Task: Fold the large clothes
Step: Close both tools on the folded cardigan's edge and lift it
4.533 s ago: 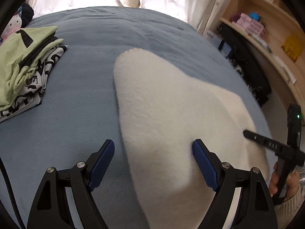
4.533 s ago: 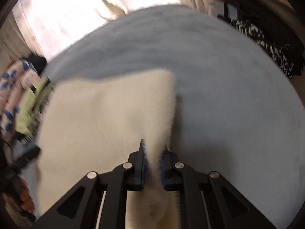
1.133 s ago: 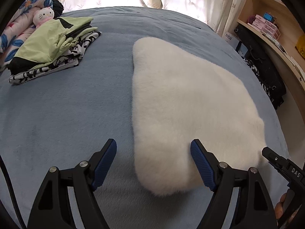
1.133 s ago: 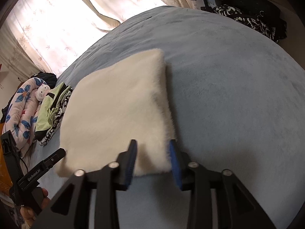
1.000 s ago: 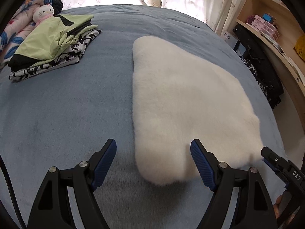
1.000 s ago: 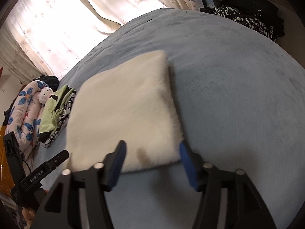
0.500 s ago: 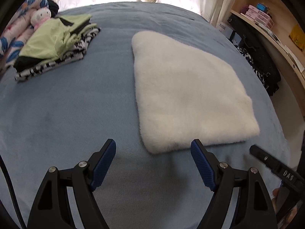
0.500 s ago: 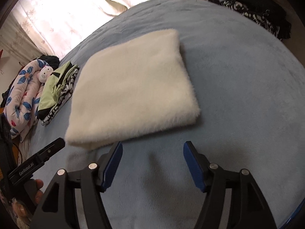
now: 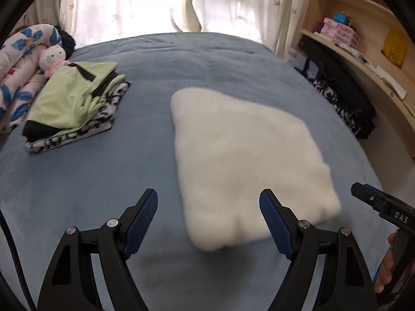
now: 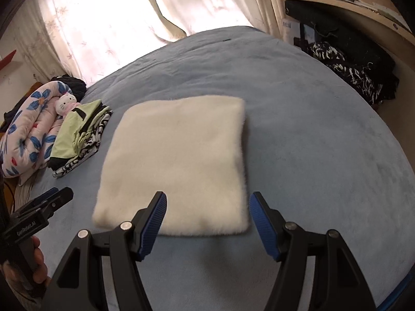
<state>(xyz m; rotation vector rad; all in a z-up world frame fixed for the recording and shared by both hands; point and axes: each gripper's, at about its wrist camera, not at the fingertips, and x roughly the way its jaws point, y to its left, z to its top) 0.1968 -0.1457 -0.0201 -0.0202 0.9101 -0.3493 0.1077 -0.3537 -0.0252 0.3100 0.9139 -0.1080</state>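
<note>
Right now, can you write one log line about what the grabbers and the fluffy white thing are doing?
left gripper: open, empty | right gripper: open, empty | white fleece: folded square, flat on blue bed | folded pile: beside it, apart

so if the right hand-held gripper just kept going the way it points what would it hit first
Probably the near edge of the folded cream fleece, which lies between the open pads of the right hand-held gripper in its own view. Depth is unclear, so it might land on the blue bedcover just short of it.
</note>
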